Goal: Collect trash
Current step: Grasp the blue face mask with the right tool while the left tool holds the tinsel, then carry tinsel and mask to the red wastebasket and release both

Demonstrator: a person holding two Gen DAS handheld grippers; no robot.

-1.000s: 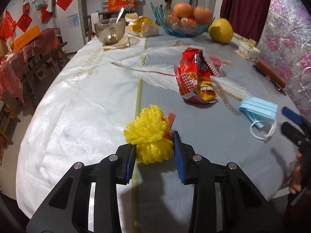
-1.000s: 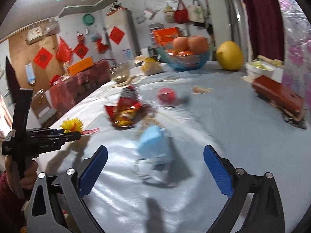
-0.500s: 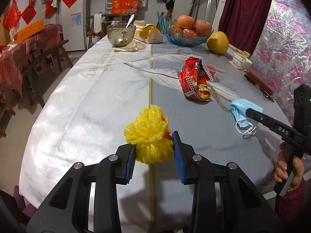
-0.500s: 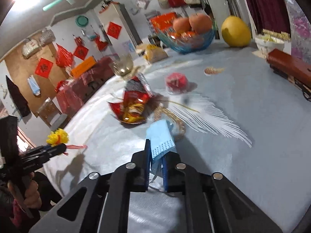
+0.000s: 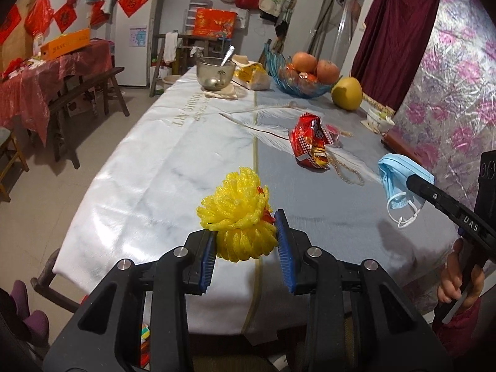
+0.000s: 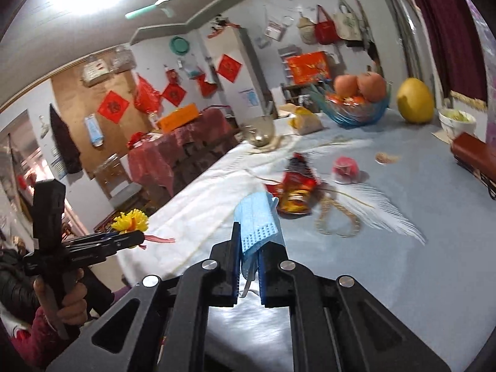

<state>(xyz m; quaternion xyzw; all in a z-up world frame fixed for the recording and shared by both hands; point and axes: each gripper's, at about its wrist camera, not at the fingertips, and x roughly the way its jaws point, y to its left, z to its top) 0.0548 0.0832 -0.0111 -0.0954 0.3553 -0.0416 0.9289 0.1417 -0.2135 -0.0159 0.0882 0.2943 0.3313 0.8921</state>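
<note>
1. Left wrist view: my left claw (image 5: pixel 246 249) is partly closed, its blue pads (image 5: pixel 208 255) pressed on either side of a yellow foam net (image 5: pixel 238 217), which it holds lifted over the near end of the desk (image 5: pixel 155 167).
2. Left wrist view: the red snack wrapper (image 5: pixel 311 145) lies crumpled on the grey half of the cloth, well apart from the claw, with a straw-coloured cord (image 5: pixel 345 170) just beside it.
3. Left wrist view: at the right edge my right claw (image 5: pixel 417 183) carries a blue face mask (image 5: pixel 398 179), its ear loops dangling above the desk; my hand (image 5: pixel 455 279) grips the handle below.
4. Left wrist view: a glass bowl (image 5: pixel 216 73) with a spoon, a blue fruit bowl (image 5: pixel 297 77) and a yellow pomelo (image 5: pixel 346 93) stand at the far end.
5. Right wrist view: my right claw (image 6: pixel 249 259) is clamped tight on the face mask (image 6: pixel 257 220); the folded body stands up beyond the pads and a loop hangs between the fingers.
6. Right wrist view: the snack wrapper (image 6: pixel 294 189) rests on the desk (image 6: pixel 418 217) beyond the mask, the cord (image 6: pixel 336 220) beside it and a small red cup (image 6: pixel 344 169) farther back.
7. Right wrist view: at left, my left claw (image 6: pixel 136 237) holds the foam net (image 6: pixel 130 220), off the desk edge.
</note>
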